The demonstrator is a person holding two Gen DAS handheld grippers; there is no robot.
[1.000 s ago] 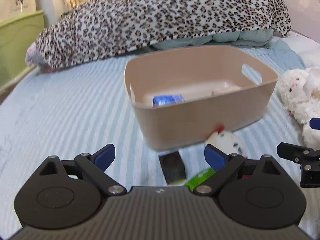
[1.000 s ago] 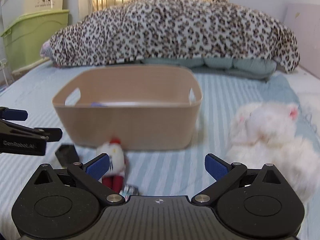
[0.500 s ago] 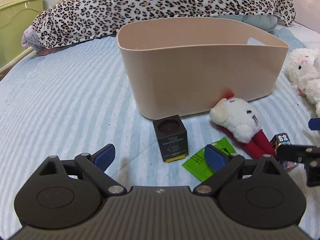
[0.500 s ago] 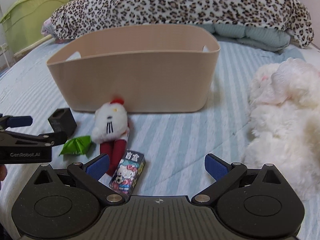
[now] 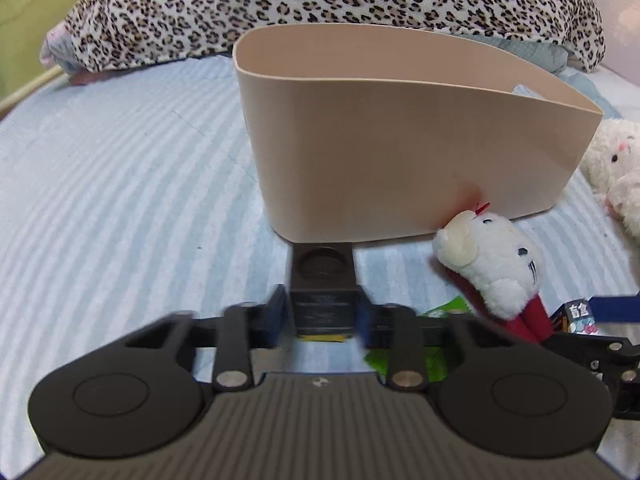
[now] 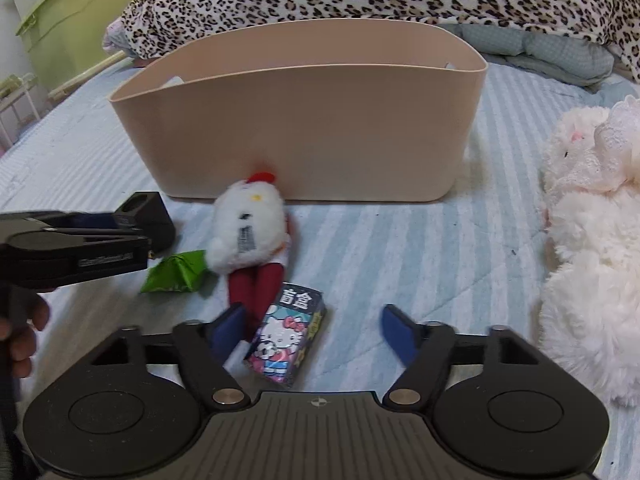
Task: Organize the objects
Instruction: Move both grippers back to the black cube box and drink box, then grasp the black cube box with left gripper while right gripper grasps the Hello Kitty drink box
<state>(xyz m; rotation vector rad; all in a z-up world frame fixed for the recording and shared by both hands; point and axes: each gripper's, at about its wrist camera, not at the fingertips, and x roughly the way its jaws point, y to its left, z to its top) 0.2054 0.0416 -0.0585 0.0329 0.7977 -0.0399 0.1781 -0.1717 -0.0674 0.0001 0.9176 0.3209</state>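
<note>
A small black cube box (image 5: 322, 292) lies on the striped bed just in front of the beige bin (image 5: 400, 168). My left gripper (image 5: 320, 316) has its blue pads against both sides of the cube; it also shows from the side in the right wrist view (image 6: 132, 224). My right gripper (image 6: 316, 330) is open, low over the bed, with a Hello Kitty box (image 6: 286, 340) between its fingers, nearer the left one. A white plush doll with red legs (image 6: 248, 232) and a green packet (image 6: 176, 272) lie between the cube and the Kitty box.
A large white fluffy plush (image 6: 592, 232) lies to the right of the bin (image 6: 304, 120). A leopard-print duvet (image 5: 320, 4) fills the back of the bed. Green storage boxes (image 6: 84, 20) stand off the bed's left side.
Both grippers dropped lower and moved in towards the objects. My left jaws closed from wide open onto the black cube. My right gripper moved over the Hello Kitty box and narrowed a little.
</note>
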